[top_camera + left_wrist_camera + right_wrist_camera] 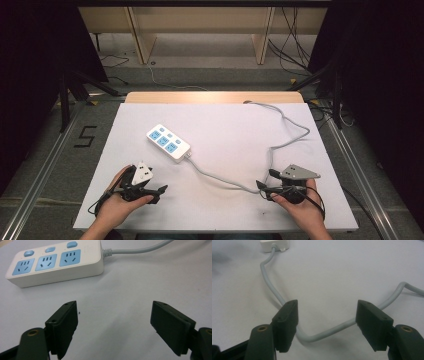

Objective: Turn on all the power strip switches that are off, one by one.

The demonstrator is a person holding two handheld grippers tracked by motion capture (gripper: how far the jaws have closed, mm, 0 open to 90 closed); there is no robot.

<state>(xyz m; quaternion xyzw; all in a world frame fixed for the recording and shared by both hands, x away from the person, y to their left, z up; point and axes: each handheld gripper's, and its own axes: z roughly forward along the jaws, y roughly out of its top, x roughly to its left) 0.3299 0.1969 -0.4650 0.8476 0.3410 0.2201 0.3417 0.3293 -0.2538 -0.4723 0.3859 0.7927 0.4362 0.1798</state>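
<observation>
A white power strip (168,142) with three blue sockets lies on the white table, left of centre; in the left gripper view the power strip (57,263) fills the upper left. Its grey cable (220,178) runs right and loops toward the table's back. My left gripper (161,192) sits near the front left, held by a hand, open and empty (113,325), a short way in front of the strip. My right gripper (264,186) is at the front right, open (327,322), its jaws straddling a bend of the grey cable (322,333) without closing on it.
The table (220,125) has a wooden strip along its far edge. Metal rails run along both sides on the floor. A floor mark reading 5 (86,135) lies to the left. Loose wires and wooden furniture legs stand beyond the table.
</observation>
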